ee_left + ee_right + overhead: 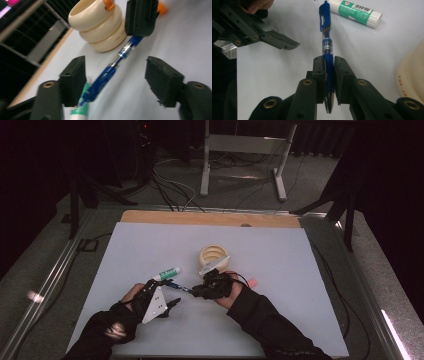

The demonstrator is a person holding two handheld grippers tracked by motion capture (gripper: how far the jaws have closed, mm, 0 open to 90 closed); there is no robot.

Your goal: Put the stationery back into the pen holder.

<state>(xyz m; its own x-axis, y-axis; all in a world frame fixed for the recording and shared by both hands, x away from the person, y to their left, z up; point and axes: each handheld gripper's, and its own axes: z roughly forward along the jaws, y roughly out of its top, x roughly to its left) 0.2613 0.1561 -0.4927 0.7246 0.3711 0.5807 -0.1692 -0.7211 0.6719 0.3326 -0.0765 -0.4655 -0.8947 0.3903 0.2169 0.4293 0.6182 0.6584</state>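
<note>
A blue click pen (327, 37) is clamped near its tip between the jaws of my right gripper (328, 61), which is shut on it. The pen's clip end points toward my left gripper (117, 72). Those jaws stand open on either side of the pen (105, 75) and neither pad touches it. In the high view the pen (178, 287) bridges the gap between the left gripper (165, 292) and the right gripper (200, 290), low over the white mat.
A white and green glue stick (167, 273) lies just behind the left gripper. A cream ringed holder (214, 256) stands behind the right gripper. A small orange object (252, 282) lies to its right. The white mat (280, 320) covers the table.
</note>
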